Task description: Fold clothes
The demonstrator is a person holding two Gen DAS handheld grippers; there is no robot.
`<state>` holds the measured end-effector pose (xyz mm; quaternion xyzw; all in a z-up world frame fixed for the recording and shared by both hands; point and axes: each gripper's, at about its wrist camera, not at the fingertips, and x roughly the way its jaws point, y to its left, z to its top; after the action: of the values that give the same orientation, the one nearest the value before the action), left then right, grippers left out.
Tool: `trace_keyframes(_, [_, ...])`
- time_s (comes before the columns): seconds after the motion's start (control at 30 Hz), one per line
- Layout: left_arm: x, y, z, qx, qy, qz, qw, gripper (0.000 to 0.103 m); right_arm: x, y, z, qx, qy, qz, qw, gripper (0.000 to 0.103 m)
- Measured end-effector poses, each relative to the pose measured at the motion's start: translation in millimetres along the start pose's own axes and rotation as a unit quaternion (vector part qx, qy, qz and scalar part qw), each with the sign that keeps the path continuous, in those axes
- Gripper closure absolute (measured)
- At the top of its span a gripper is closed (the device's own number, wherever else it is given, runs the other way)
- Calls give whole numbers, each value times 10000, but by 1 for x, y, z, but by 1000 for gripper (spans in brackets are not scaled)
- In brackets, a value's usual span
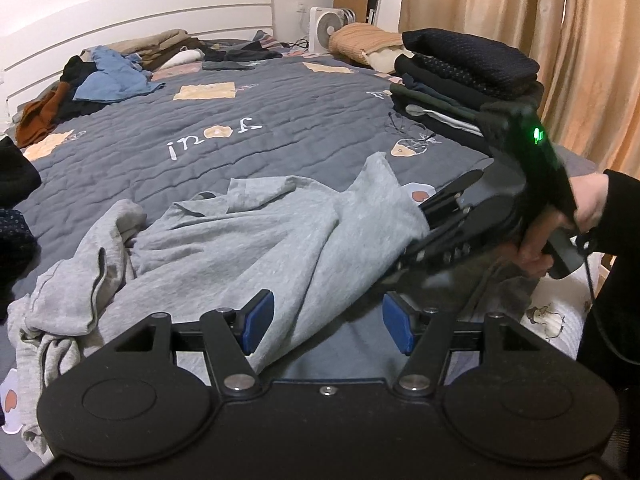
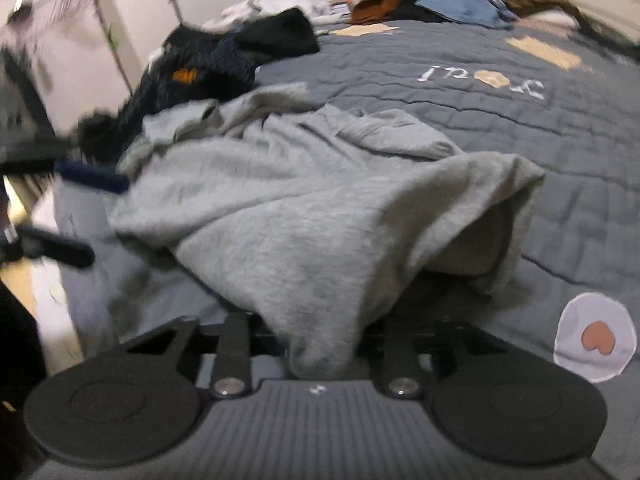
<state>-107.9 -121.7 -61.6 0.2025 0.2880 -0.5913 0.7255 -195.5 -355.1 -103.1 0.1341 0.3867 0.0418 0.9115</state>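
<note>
A crumpled grey garment (image 1: 224, 240) lies on the grey quilted bed (image 1: 240, 120). In the left wrist view my left gripper (image 1: 328, 322) stands open low over the bed's near edge. A fold of the garment passes between its blue pads (image 1: 260, 318), and the right-hand pad stands clear of the cloth. My right gripper (image 1: 418, 216), held in a person's hand (image 1: 536, 248), reaches in from the right with its fingers buried in a raised corner of the garment. In the right wrist view the grey garment (image 2: 320, 208) covers the right gripper (image 2: 320, 320), gathered into a narrow bunch between the finger arms; the pads are hidden.
A stack of folded dark clothes (image 1: 460, 72) sits at the bed's right edge by the curtains (image 1: 520, 40). Loose clothes (image 1: 108, 76) are heaped along the white headboard, near a small fan (image 1: 328, 28). A dark pile (image 2: 224, 60) lies beyond the garment in the right wrist view.
</note>
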Motion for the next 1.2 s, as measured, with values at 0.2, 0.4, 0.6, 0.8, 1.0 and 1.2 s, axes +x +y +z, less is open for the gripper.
trace_keyframes(0.2, [1,-1,-2,56,43,99,9999,43,-27,-11,16,1049,-597,821,9893,84])
trace_keyframes(0.4, [2,-7,-3,249,10,-33,9997,43,-47,-30,26,2254,-1200,1795,9500,85])
trace_keyframes(0.6, [6,-8,-3,268,-38,-64,9996,43,-73,-41,32,2809,-1631,2386,9152,85])
trace_keyframes(0.8, [18,-4,-3,216,-4,589,9980,43,-88,-60,31,2975,-1674,2051,9173,85])
trace_keyframes(1.0, [34,25,0,-231,99,1535,9878,43,-68,-81,21,3225,-1229,1061,9325,82])
trace_keyframes(1.2, [28,16,5,49,-14,1302,9915,43,-51,-77,21,2951,-801,297,9516,81])
